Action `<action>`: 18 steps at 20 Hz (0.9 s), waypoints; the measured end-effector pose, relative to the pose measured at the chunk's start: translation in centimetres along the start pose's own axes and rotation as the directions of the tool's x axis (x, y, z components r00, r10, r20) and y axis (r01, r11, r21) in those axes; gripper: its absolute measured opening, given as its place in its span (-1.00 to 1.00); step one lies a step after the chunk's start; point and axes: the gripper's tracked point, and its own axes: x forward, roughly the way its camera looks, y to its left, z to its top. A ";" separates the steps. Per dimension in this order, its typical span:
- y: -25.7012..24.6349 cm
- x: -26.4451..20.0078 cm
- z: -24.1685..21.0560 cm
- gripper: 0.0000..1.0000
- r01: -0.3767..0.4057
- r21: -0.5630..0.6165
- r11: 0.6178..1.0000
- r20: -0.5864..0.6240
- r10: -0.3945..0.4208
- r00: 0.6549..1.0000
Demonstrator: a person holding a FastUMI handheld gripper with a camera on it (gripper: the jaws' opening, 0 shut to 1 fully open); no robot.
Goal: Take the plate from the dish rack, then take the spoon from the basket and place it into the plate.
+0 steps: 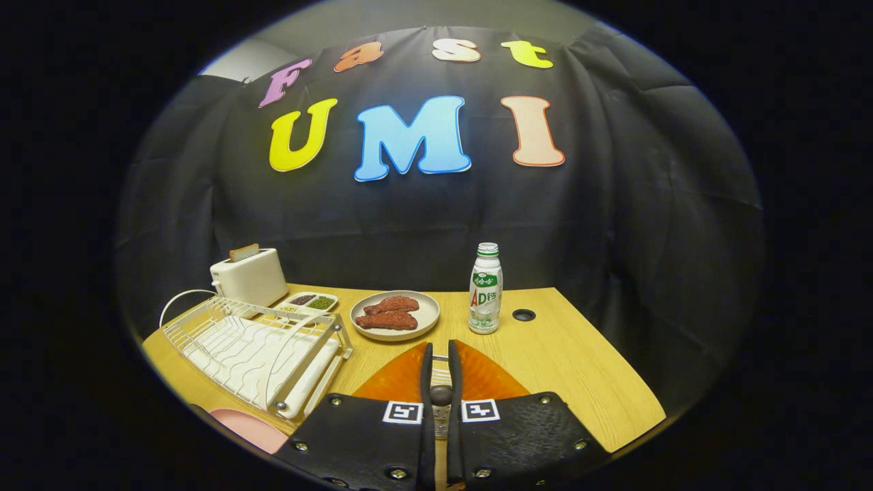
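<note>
An orange plate (477, 378) lies flat on the wooden table, directly under and just ahead of my fingers. My gripper (440, 348) hovers over the plate's middle with its fingers drawn almost together. A slim metal spoon (440, 395) with a dark rounded part is pinched between them, and most of it is hidden by the fingers. The white wire dish rack (259, 348) stands to the left of the plate with no plate in its slots.
Beyond the fingers sit a grey plate with two pieces of meat (394, 315) and a white bottle (485, 290). A white toaster (249, 276) and a small condiment tray (307, 301) stand behind the rack. A pink object (249, 428) lies beside the rack's near corner.
</note>
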 end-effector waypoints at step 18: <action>9.7 -14.7 7.7 -0.87 -0.140 -0.050 0.989 0.095 0.144 0.985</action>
